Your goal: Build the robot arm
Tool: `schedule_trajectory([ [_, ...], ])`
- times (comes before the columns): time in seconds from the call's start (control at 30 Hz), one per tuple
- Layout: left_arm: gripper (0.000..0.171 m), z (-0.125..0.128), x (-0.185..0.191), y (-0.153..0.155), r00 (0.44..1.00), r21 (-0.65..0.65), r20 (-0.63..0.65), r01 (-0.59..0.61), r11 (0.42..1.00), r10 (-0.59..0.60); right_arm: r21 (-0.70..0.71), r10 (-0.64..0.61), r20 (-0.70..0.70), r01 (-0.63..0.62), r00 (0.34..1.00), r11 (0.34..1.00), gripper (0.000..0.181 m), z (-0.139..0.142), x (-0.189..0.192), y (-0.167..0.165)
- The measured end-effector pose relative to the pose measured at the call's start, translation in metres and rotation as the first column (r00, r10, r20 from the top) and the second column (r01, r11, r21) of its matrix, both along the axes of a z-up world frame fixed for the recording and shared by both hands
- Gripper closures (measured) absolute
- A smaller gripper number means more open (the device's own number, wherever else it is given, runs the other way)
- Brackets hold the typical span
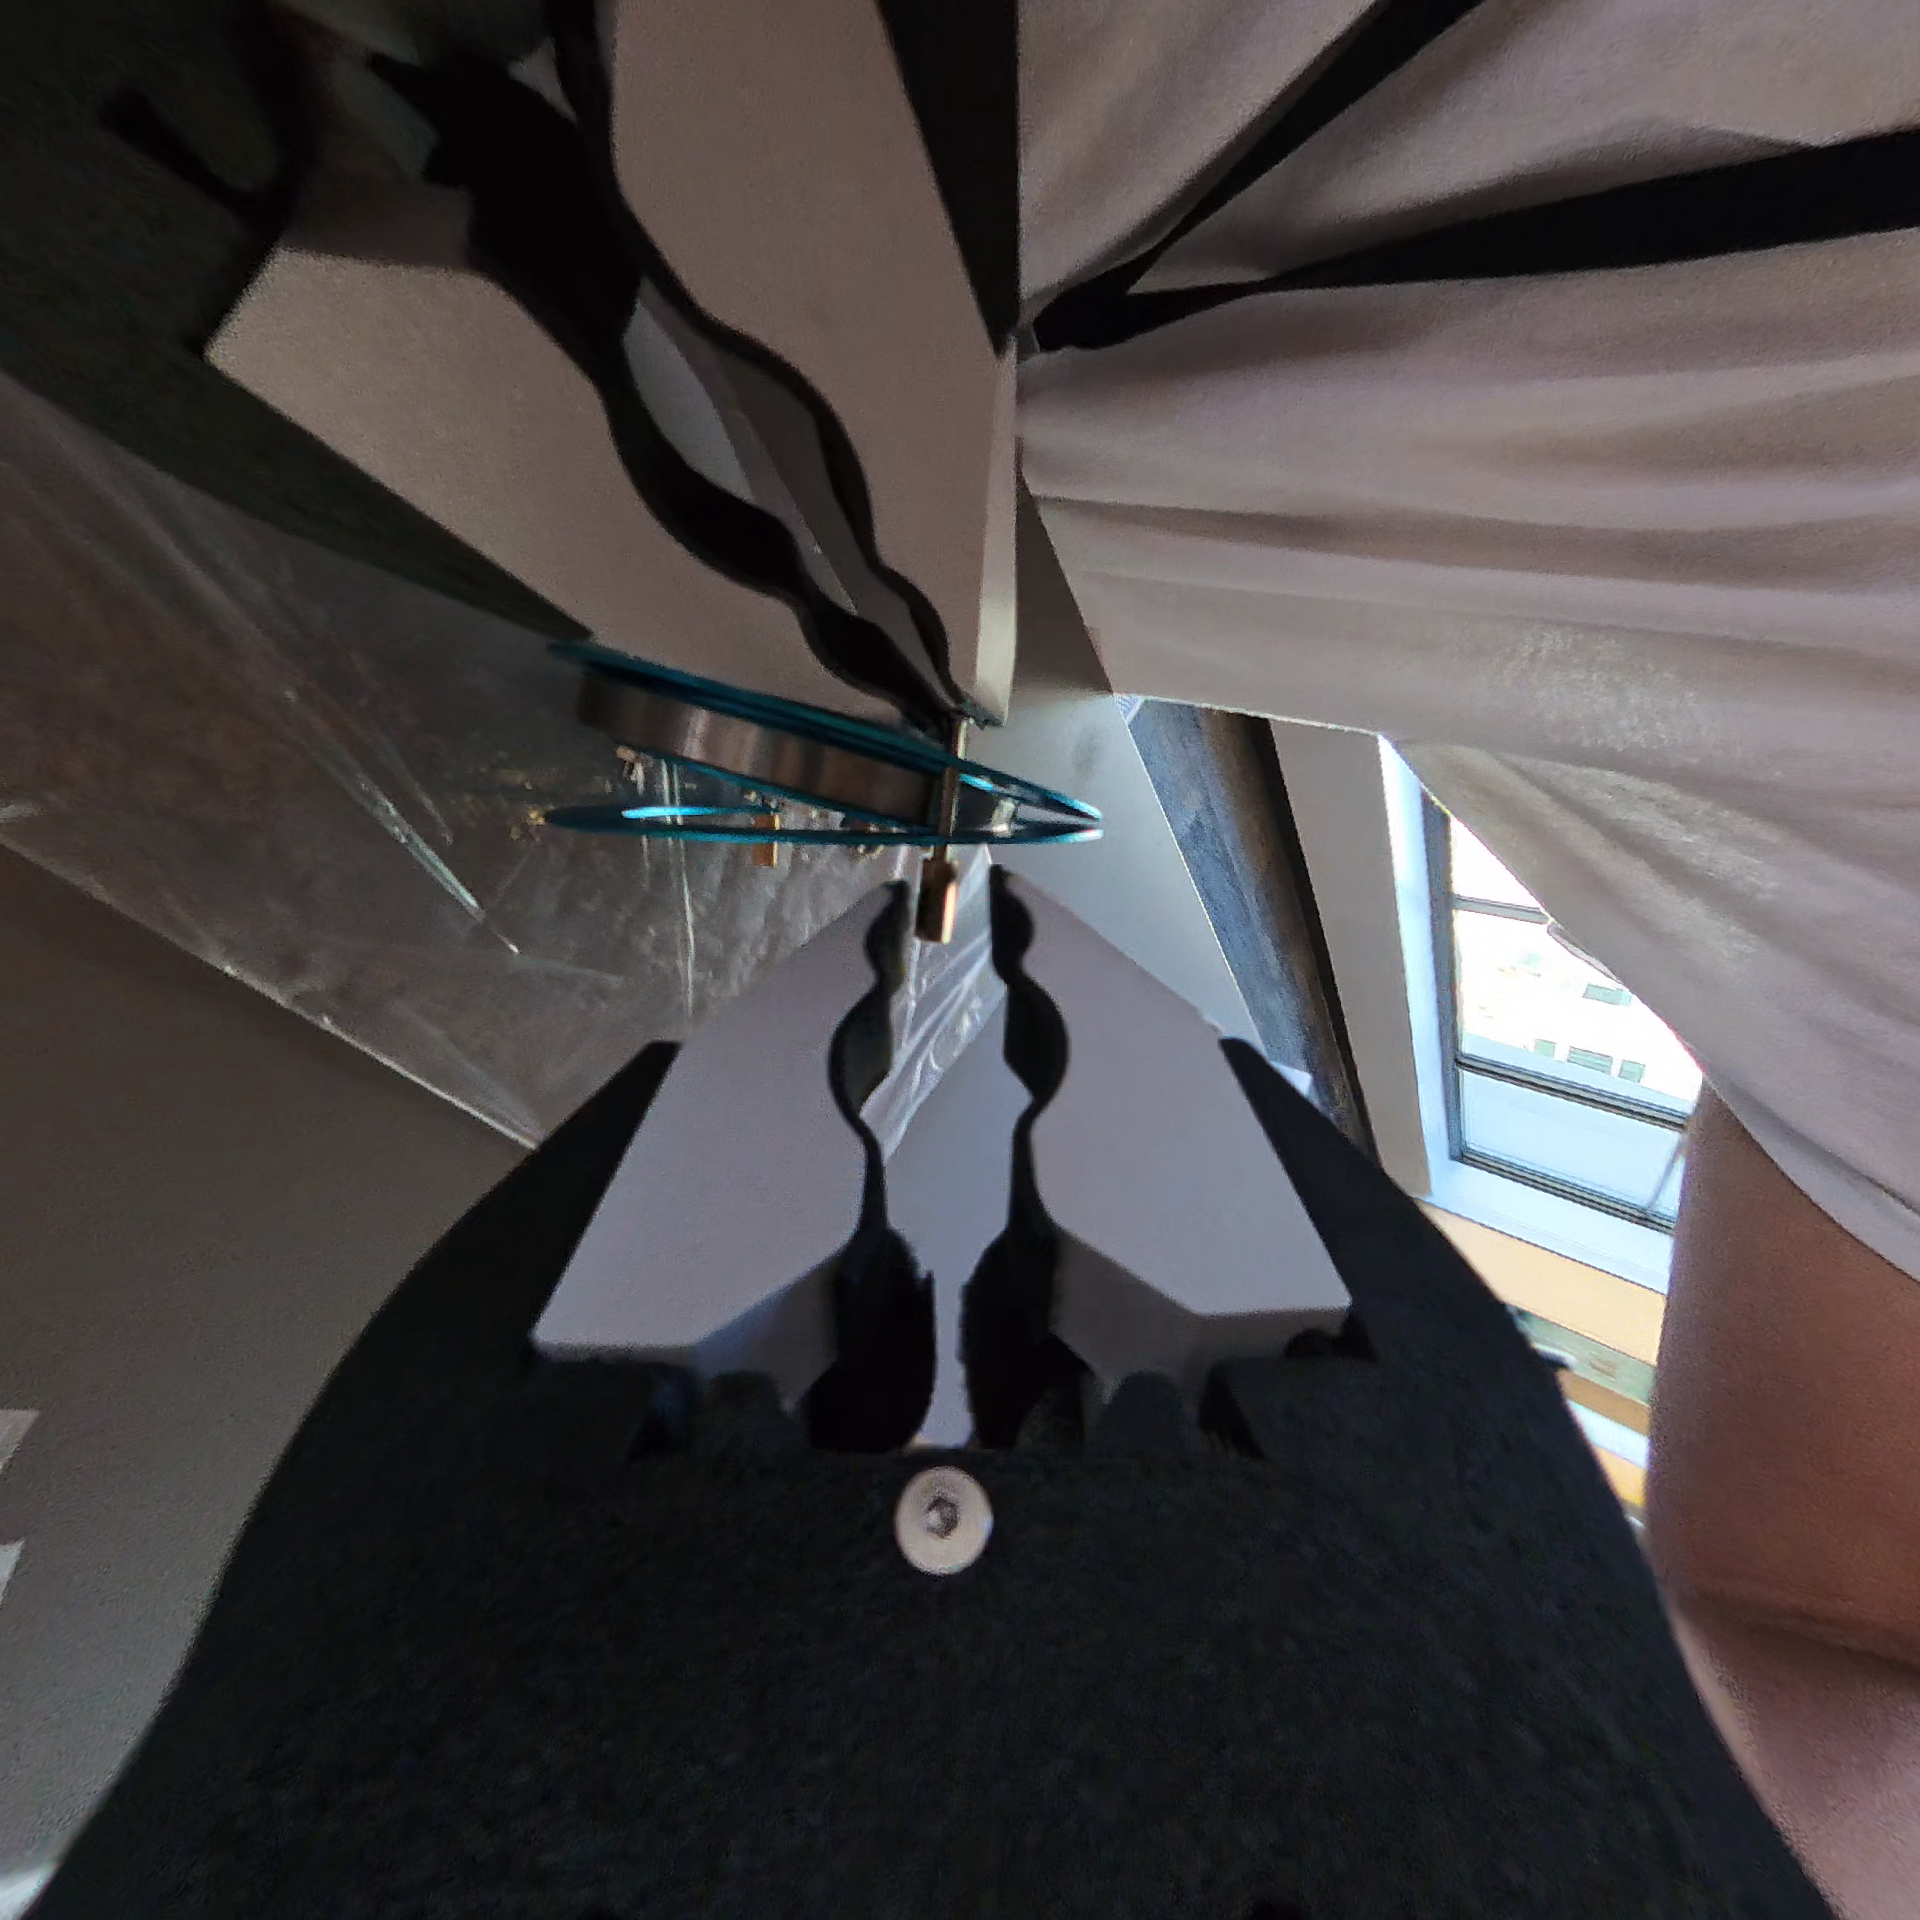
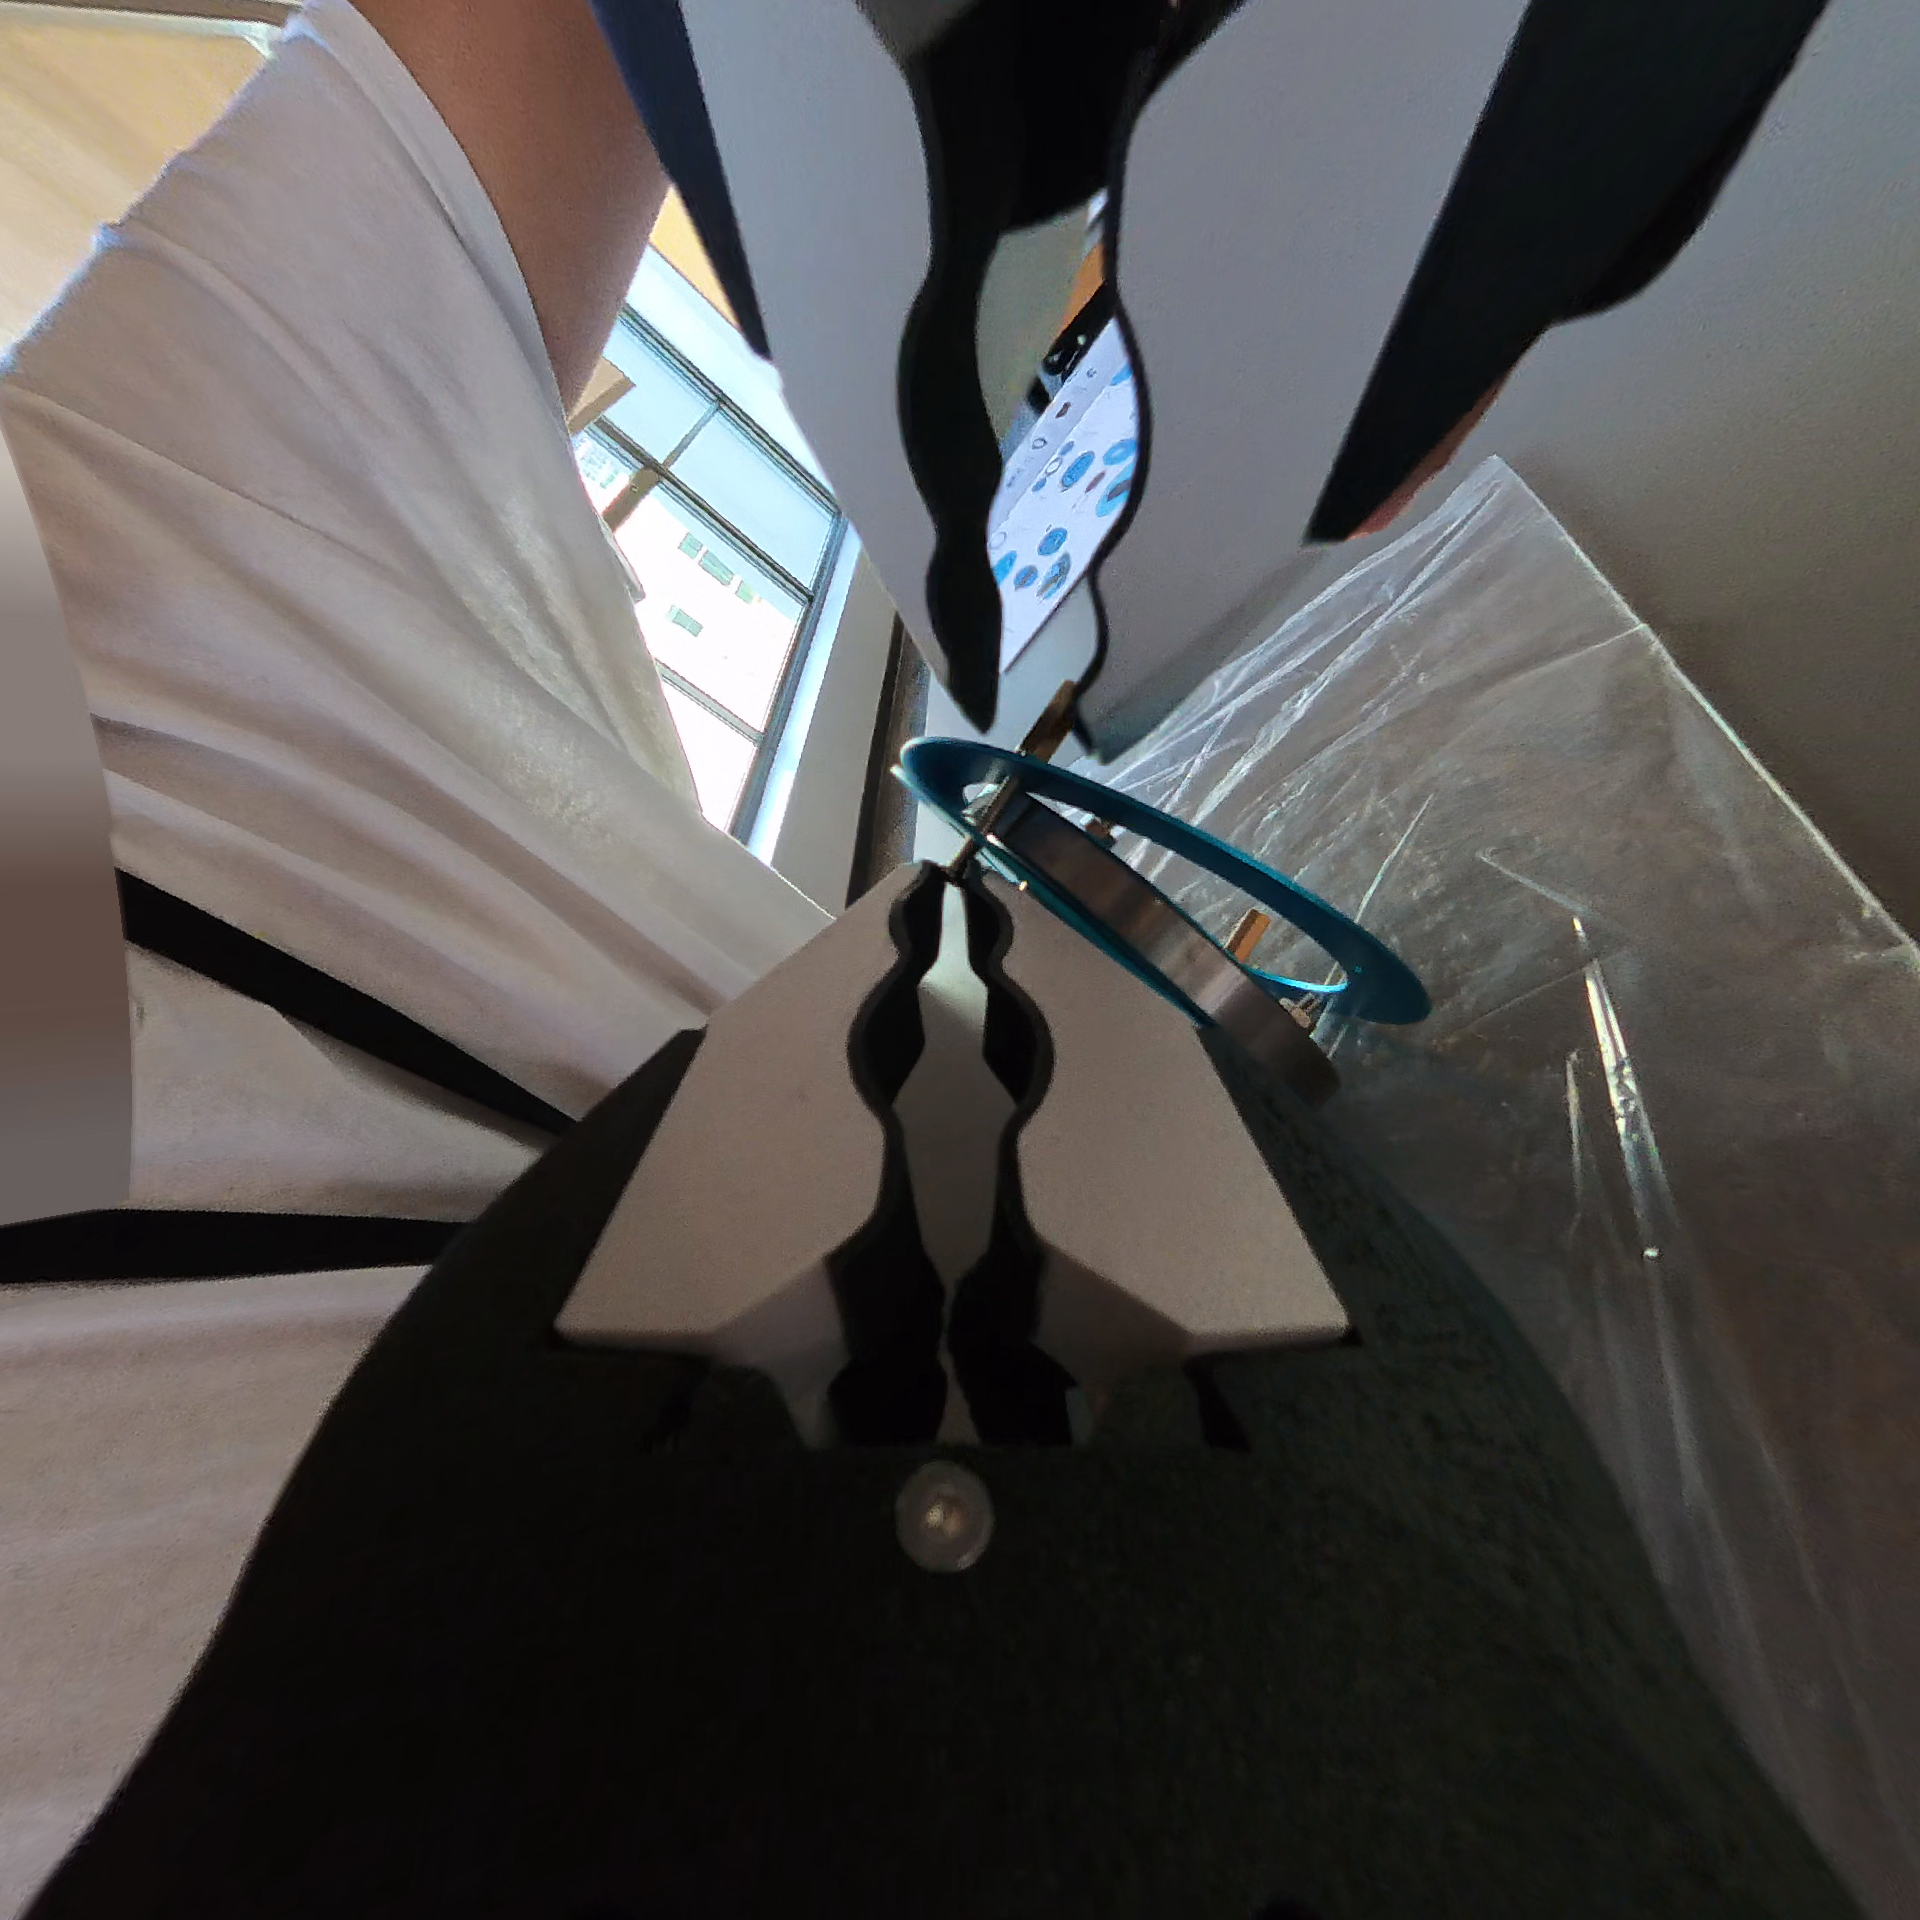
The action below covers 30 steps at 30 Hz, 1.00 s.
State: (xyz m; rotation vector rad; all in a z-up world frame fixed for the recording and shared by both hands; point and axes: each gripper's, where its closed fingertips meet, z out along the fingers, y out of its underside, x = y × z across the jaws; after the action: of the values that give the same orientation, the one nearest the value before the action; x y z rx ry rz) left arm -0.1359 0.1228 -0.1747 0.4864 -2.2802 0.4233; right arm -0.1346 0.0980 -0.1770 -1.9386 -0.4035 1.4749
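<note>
The two grippers face each other tip to tip. My right gripper [image 2: 943, 881] is shut on the end of a thin screw [image 2: 971, 842]. The screw passes through two thin blue rings [image 2: 1382, 997] with a silver metal ring [image 2: 1174, 935] between them. A brass standoff [image 1: 938, 909] sits on the screw's other end. My left gripper [image 1: 945, 883] stands around that standoff, jaws narrowly apart, with a slim gap on each side. The blue rings [image 1: 665, 814] and silver ring [image 1: 727, 743] hang just beyond its tips. The right gripper [image 1: 966, 712] comes in from above, the left gripper [image 2: 1029, 727] likewise in the right wrist view.
A clear plastic bag [image 2: 1558, 935] lies beside the rings, also in the left wrist view [image 1: 312, 727]. A person in a white shirt [image 1: 1455, 468] stands close. A window [image 2: 707, 582] is behind. A second brass standoff [image 2: 1252, 930] sits on the rings. A sheet with blue shapes [image 2: 1060, 499] shows between the left fingers. My two grippers' fingertips are within a few centimetres of each other.
</note>
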Motion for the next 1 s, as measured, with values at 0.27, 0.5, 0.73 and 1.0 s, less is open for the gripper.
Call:
schedule_trajectory([
  [0.27, 0.166, -0.005, 0.000, -0.006, 0.967, -0.073, 0.255, 0.015, 0.997, 0.004, -0.026, 0.018, -0.041, -0.019, 0.999, 0.999, 0.178, 0.001, 0.001, -0.003],
  [0.5, 0.166, -0.010, 0.013, -0.004, 0.714, 0.061, 0.699, -0.017, 0.998, -0.030, -0.089, -0.002, -0.110, -0.008, 0.994, 0.996, 0.178, 0.001, 0.008, -0.002],
  [0.73, 0.166, -0.009, 0.017, -0.003, 0.189, 0.257, 0.954, -0.116, 0.959, -0.233, -0.095, 0.013, -0.129, -0.025, 0.992, 0.995, 0.179, 0.001, 0.002, -0.004],
  [1.0, 0.165, -0.004, 0.030, -0.001, -0.480, 0.429, 0.715, -0.271, 0.861, -0.508, -0.090, 0.013, -0.123, -0.024, 0.992, 0.996, 0.180, 0.000, -0.001, -0.005],
])
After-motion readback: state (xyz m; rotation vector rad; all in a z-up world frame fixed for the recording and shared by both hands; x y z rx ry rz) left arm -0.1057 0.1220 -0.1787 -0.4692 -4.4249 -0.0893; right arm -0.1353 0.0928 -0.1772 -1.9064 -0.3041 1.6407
